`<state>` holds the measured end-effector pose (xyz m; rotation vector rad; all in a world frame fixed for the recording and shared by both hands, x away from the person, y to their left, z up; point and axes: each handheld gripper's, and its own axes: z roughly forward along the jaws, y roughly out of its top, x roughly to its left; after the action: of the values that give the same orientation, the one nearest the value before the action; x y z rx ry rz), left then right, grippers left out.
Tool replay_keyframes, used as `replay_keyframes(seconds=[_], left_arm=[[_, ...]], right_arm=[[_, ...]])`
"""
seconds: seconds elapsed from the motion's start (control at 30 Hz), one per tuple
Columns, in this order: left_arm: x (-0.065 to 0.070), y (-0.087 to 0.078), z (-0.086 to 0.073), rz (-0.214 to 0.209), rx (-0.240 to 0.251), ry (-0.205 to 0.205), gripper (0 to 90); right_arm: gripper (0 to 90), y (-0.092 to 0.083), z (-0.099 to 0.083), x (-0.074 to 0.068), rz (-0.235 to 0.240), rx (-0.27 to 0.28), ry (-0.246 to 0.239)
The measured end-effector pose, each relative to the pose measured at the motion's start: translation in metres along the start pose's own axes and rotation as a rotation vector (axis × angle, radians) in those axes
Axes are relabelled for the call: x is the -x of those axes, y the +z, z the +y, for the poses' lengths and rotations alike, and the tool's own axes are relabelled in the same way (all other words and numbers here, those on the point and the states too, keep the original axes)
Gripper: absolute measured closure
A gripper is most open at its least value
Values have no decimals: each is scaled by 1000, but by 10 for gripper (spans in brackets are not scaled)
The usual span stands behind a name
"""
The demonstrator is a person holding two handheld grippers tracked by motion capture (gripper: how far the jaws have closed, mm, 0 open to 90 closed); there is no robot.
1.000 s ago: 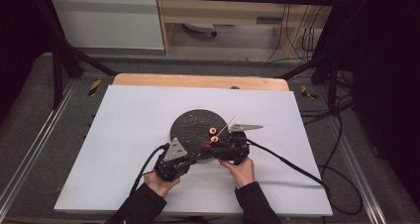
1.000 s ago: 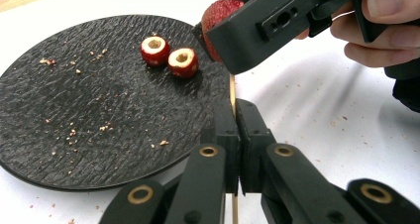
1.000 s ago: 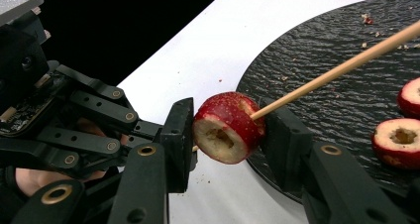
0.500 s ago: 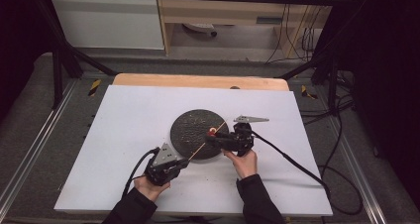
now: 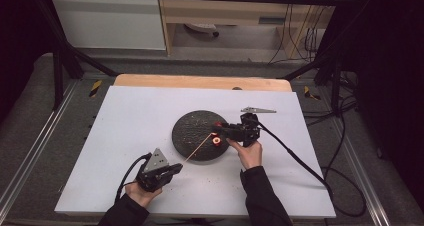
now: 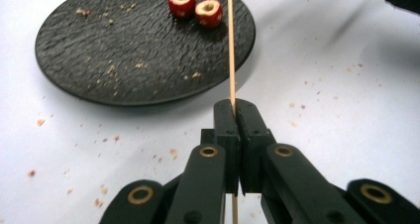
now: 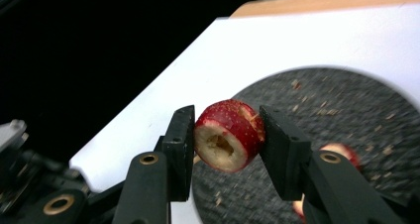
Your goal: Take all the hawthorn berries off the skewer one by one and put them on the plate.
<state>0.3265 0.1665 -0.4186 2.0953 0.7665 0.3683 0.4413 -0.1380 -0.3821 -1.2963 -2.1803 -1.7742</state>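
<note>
I see the white table (image 5: 125,136), on it the dark round plate (image 5: 192,131) (crumbs everywhere). My right gripper (image 7: 225,144) clamps one cored red fruit (image 7: 228,142) above the plate; my left gripper (image 6: 236,112) pinches the thin skewer (image 6: 231,45).

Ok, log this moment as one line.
left gripper: shut on skewer | right gripper: shut on cored red fruit over plate | two cored fruits on plate

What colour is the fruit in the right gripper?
Red skin, pale tan cored centre; the fruit shows best in the right gripper view, clamped in the right gripper.
</note>
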Motion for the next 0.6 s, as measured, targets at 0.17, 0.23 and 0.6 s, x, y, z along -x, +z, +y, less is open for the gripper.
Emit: replay_keyframes(seconds=[0.17, 0.23, 0.6], left_arm=[[-6, -8, -10, 14, -5, -12, 881], [-10, -12, -12, 20, 0, -22, 882], [-30, -30, -17, 61, 39, -78, 881]], right_arm=[[598, -5, 10, 7, -44, 20, 0], [598, -6, 13, 9, -67, 21, -8], [597, 31, 5, 11, -143, -92, -67]])
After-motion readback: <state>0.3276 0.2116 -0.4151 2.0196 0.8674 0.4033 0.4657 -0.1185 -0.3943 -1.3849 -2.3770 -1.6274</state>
